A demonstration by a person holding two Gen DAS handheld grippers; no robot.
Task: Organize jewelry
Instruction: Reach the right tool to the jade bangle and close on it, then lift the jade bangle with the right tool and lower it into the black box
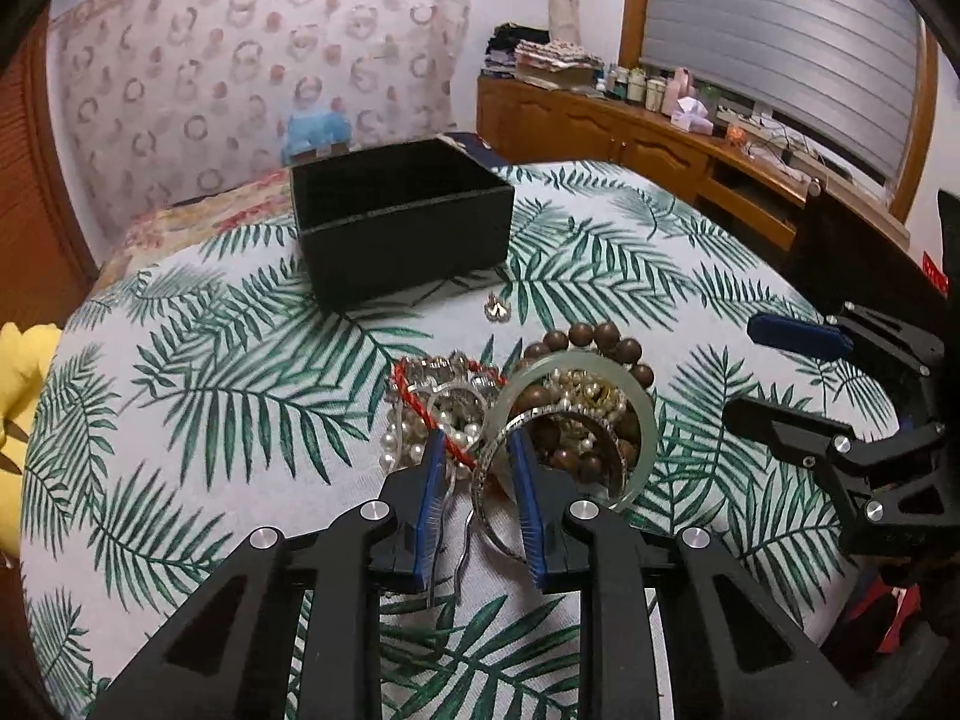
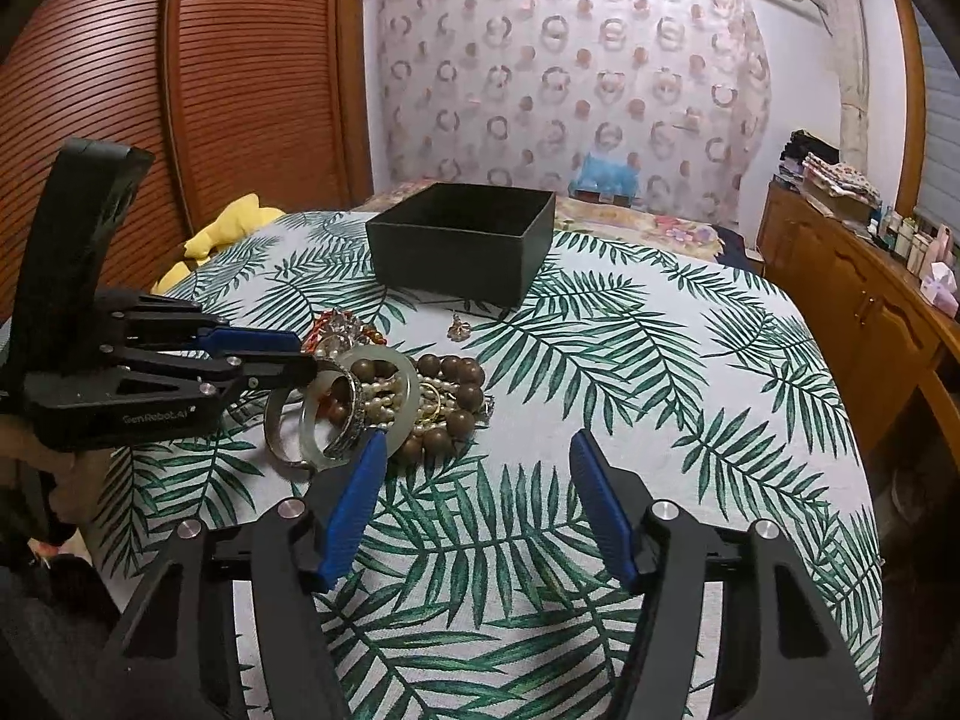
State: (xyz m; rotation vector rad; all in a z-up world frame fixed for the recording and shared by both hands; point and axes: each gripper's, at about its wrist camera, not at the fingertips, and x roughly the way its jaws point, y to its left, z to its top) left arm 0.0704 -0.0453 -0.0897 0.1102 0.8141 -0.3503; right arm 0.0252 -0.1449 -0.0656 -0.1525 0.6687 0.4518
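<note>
Left wrist view shows the left hand-held gripper point(image 1: 477, 450) pushed into the jewelry pile point(image 1: 516, 408), its jaws part-closed around a silver bangle point(image 1: 489, 480) at 6 o'clock of the heap; whether they actually pinch it I cannot tell. A red cord point(image 1: 441, 426), pearls and the pale jade bangle point(image 1: 576, 426) lie tangled against it, so lifting now risks dragging neighbours off the leaf-print surface point(image 1: 210, 372) or dropping the jade ring. The right hand-held gripper point(image 2: 474, 450) hangs wide open at 3 o'clock, holding nothing. The black box point(image 1: 402, 222) waits at 12 o'clock, well apart.
</note>
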